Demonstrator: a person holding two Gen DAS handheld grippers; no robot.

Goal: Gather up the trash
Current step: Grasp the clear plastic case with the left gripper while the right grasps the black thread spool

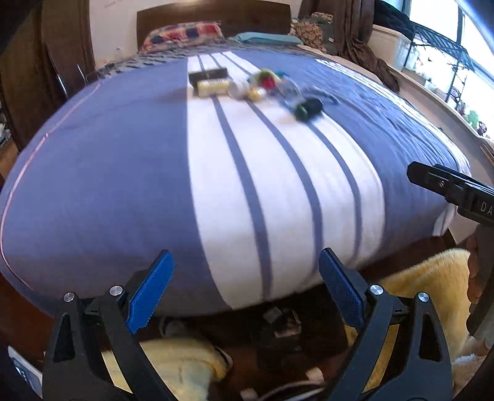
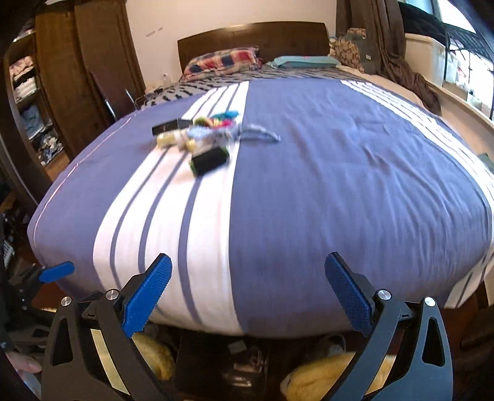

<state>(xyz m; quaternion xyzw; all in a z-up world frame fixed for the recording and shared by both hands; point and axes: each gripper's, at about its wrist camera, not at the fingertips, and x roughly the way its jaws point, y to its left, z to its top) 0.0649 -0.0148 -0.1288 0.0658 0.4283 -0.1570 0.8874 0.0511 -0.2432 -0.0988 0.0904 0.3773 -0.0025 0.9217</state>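
Both my grippers were spread wide with nothing between the blue pads. Left gripper (image 1: 245, 288) sat over the foot edge of the bed (image 1: 108, 172), pointing down at the white striped band of the cover. Right gripper (image 2: 248, 291) sat over the same foot edge, further toward the window side, with plain blue cover ahead of it.

The trash was a small pile (image 1: 262, 88) on the bed, on the white striped band, roughly mid-bed and toward the headboard (image 1: 213, 18), well apart from both grippers. It was blurred, so only rough shapes read:
- a black flat box (image 1: 208, 75) at the end of the pile nearest the headboard
- a pale yellow box (image 1: 213, 87) just beside it, touching or nearly so
- a heap of coloured bits (image 1: 268, 80), green, red and teal, beside the boxes
- a clear bottle (image 1: 290, 92), lying down I think
- a dark item with a green end (image 1: 308, 108) at the end of the pile nearest the foot of the bed

From the right wrist the same pile (image 2: 200, 135) sat on the white band, with the dark item (image 2: 210, 160) closest to me.

Two pillows lay against the headboard: a checked one (image 1: 185, 34) and a teal one (image 1: 265, 37). A yellow fluffy rug (image 1: 416, 277) lay on the floor at the foot of the bed, below both grippers. The right gripper's body (image 1: 450, 188) showed at the right edge of the left view.
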